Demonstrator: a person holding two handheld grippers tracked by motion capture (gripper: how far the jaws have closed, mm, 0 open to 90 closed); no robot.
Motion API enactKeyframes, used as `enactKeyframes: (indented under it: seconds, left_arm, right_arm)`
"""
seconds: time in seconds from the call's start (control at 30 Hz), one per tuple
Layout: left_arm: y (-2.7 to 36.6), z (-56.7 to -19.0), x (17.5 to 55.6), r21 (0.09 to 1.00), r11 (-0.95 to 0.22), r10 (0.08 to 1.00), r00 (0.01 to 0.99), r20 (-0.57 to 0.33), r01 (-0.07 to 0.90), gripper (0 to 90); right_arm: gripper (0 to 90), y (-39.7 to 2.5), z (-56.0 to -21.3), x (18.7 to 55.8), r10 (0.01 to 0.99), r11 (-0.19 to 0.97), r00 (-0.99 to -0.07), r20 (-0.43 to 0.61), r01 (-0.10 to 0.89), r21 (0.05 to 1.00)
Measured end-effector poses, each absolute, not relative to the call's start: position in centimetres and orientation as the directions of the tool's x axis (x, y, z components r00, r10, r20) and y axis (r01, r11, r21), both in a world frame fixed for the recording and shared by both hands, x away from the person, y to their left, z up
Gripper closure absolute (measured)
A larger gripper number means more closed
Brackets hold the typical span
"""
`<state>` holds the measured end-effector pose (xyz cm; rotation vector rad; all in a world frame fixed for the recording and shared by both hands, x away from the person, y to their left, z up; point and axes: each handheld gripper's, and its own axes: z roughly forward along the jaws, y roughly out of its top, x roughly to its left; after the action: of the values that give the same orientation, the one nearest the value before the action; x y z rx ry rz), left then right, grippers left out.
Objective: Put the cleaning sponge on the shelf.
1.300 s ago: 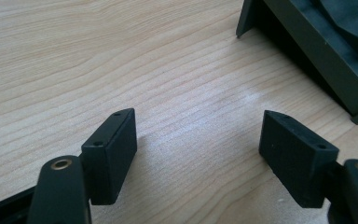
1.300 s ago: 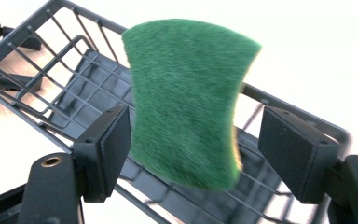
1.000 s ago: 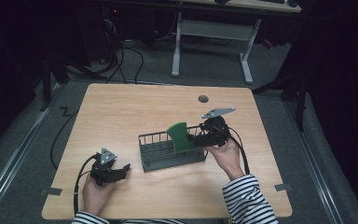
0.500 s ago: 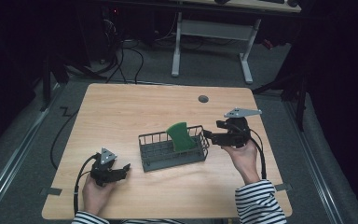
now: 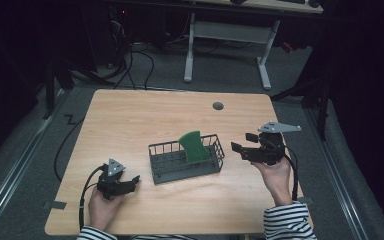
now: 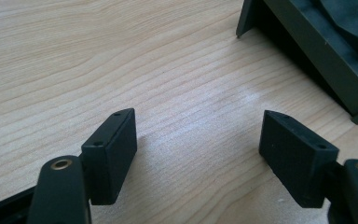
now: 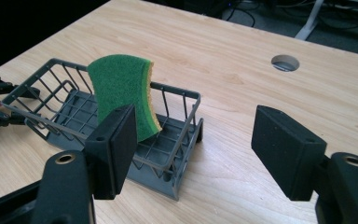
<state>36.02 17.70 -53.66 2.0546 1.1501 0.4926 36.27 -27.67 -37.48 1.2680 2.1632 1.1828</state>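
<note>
High view: you sit at the near edge of a light wooden surface (image 5: 145, 115), with both forearms in striped sleeves coming in from the bottom.
Wire basket: a dark grey wire basket (image 5: 166, 160) stands near the middle of the surface, between your two hands.
Sponge: a green scouring sponge (image 5: 193, 145) with a yellow underside stands tilted on edge inside the right half of the basket, and its top rises above the rim.
Left hand-held gripper: your left hand-held gripper (image 5: 131, 181) rests low on the surface near the front left, just beside the basket's left end; its jaws are spread wide with only bare wood between them.
Right hand-held gripper: your right hand-held gripper (image 5: 243, 142) hangs above the surface, right of the basket and apart from it, pointing toward it; its jaws are spread and hold nothing.
Right gripper view: the sponge (image 7: 121, 93) and basket (image 7: 177, 154) lie ahead of the left jaw.
Cable hole: a round hole (image 5: 218, 106) sits at the far side of the surface.
</note>
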Motion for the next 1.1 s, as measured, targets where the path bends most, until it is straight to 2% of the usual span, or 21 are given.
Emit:
enactKeyframes:
  seconds: [0.63,1.1]
  left_arm:
    - [17.7,-53.7,36.0,0.744,-0.342,0.849,0.529,-0.018,0.574,28.6]
    - [17.7,-53.7,36.1,0.744,-0.340,0.849,0.527,-0.019,0.575,28.7]
  right_arm:
    - [32.0,-31.1,-39.2,33.7,0.880,0.193,-0.462,0.107,0.554,0.810]
    - [32.2,-33.3,-41.8,32.7,0.894,0.118,-0.416,0.169,0.579,0.807]
